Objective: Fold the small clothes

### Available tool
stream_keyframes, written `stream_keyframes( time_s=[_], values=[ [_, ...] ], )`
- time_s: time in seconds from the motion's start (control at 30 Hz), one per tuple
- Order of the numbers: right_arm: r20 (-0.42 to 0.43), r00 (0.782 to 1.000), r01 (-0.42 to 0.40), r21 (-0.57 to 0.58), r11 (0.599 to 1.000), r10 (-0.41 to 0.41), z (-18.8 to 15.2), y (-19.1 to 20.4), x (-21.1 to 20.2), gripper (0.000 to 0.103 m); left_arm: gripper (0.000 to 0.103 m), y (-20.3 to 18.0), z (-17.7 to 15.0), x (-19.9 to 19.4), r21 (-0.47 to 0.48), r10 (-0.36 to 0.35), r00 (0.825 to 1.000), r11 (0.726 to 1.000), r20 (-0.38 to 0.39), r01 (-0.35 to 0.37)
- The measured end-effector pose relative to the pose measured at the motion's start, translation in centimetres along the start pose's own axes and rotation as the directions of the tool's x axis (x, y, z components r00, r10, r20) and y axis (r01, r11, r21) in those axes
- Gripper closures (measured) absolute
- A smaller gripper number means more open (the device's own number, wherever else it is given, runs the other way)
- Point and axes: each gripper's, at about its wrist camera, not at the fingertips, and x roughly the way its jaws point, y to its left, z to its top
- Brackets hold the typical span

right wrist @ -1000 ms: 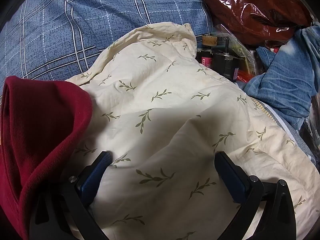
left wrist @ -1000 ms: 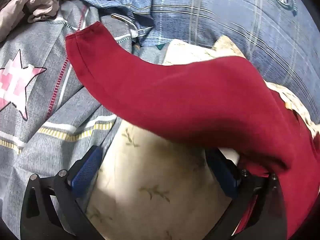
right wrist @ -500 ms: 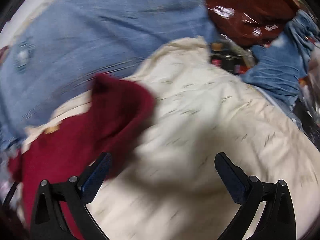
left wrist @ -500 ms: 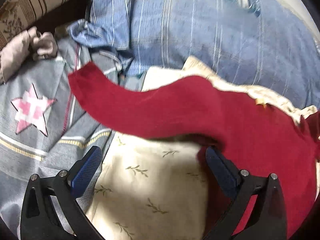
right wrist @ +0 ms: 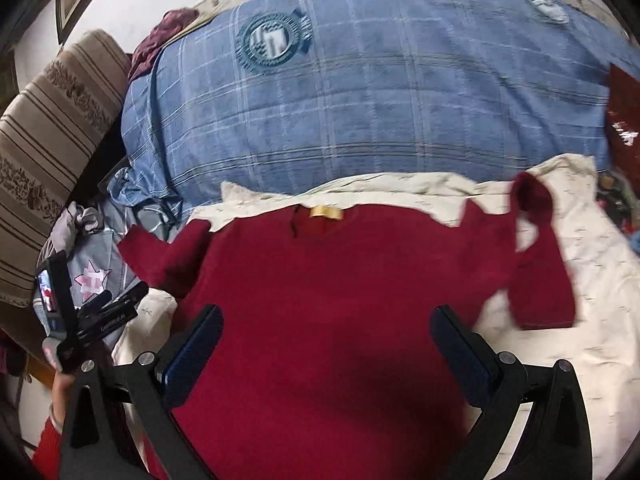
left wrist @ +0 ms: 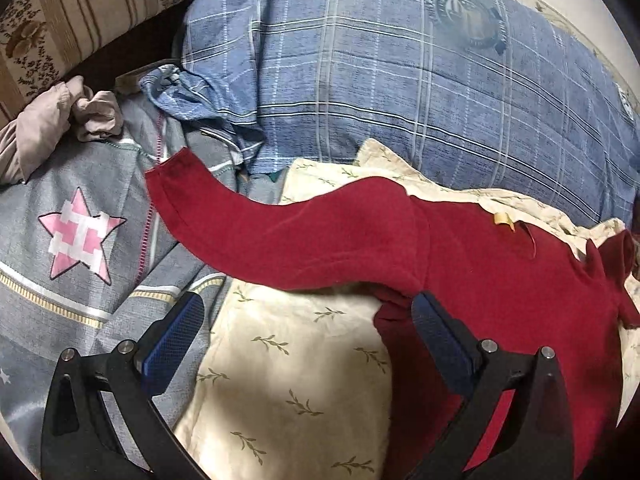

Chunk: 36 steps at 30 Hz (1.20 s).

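A dark red sweater (right wrist: 340,292) lies flat on a cream leaf-print cloth (right wrist: 600,280), collar label away from me, both sleeves spread out. In the left wrist view its left sleeve (left wrist: 280,232) reaches out over the grey bedding. My left gripper (left wrist: 308,332) is open and empty, above the cream cloth (left wrist: 288,360) just below that sleeve. My right gripper (right wrist: 326,340) is open and empty, above the sweater's body. The left gripper tool (right wrist: 96,312) shows at the left of the right wrist view.
A big blue plaid quilt (right wrist: 380,100) is heaped behind the sweater. Grey bedding with a pink star (left wrist: 80,236) lies left, with a crumpled beige garment (left wrist: 52,120). A striped sofa arm (right wrist: 48,140) stands far left. A red plastic bag (right wrist: 624,120) sits at right.
Both grippers have pulled back and up. The right view swung left, from the cream cloth to the whole sweater. The sleeve now lies lower and flatter.
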Motion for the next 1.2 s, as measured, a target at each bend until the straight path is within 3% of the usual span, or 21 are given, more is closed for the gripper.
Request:
stream_keyframes(
  time_s=[0.13,0.33,0.67,1.2],
  values=[
    [-0.010,0.998,0.057,-0.023,0.998,-0.057,-0.9,1.6,2.9,0.000,0.000,-1.0,-0.2,0.0,0.025,-0.044,0.999,0.999,-0.007,0.044],
    [-0.022,0.997,0.068,-0.023,0.997,-0.069,-1.9,1.7,5.2,0.000,0.000,-2.2,0.0,0.3,0.027,-0.076,0.997,0.997,-0.019,0.077],
    [-0.018,0.999,0.049,-0.013,0.999,-0.049,-2.0,1.7,6.6,0.000,0.000,-4.3,-0.4,1.1,0.109,-0.058,0.998,0.992,-0.033,0.062],
    [-0.044,0.999,0.021,-0.060,0.998,-0.024,-1.9,3.9,8.4,0.000,0.000,-3.7,-0.3,1.9,0.094,-0.049,0.998,0.994,-0.050,0.053]
  ],
)
